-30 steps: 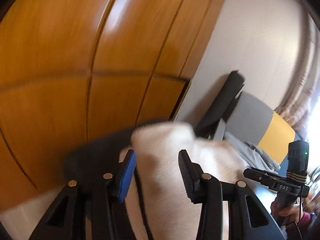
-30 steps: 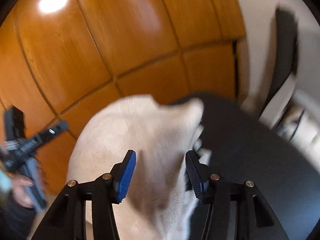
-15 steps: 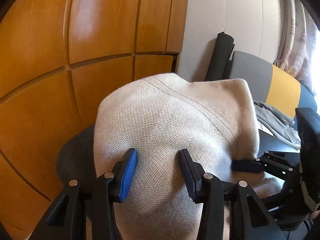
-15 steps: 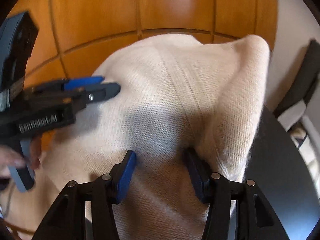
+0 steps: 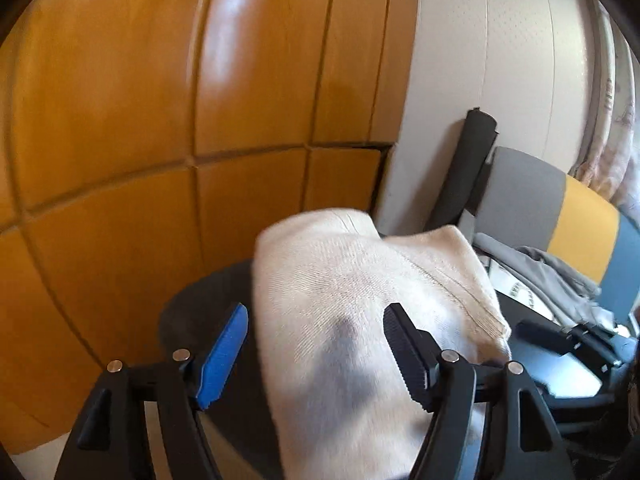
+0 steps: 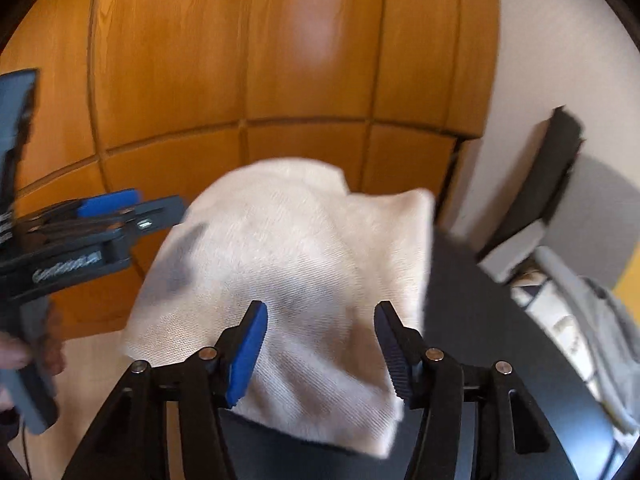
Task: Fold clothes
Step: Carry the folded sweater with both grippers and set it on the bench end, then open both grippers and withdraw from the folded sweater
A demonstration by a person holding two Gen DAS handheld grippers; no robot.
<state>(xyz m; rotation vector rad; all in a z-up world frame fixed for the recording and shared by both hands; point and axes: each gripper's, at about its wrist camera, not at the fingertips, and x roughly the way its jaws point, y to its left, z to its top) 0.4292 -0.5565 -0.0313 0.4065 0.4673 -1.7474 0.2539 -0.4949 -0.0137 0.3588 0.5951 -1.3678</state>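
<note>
Left wrist view, left gripper (image 5: 316, 350): jaws spread wide, one blue pad and one black, with cloth lying between them but not pinched.
Left wrist view, sweater (image 5: 360, 300): cream knit, bunched in a loose mound on the dark round desk (image 5: 192, 308), a seam running across its right side; its near end passes under the jaws and out of the bottom of the frame.
Left wrist view, right gripper (image 5: 532, 330): just beside the sweater's right edge, low over the desk; from here its jaws are too blurred to read.
Left wrist view, backdrop: orange wooden panels (image 5: 160, 120) at left, pale wall (image 5: 500, 60) at right, a dark roll (image 5: 468, 168) leaning on that wall, grey clothes (image 5: 560, 272) piled beyond the desk.
Right wrist view, right gripper (image 6: 320, 352): jaws wide apart, the sweater (image 6: 304, 272) sitting between and ahead of them, loose, not clamped.
Right wrist view, sweater: a crumpled heap on the desk (image 6: 480, 340), its left part hanging past the desk's edge.
Right wrist view, left gripper (image 6: 160, 208): coming in from the left, tips right at the sweater's left edge, held by a hand (image 6: 24, 356) at the frame's edge; the picture is smeared with motion blur.
</note>
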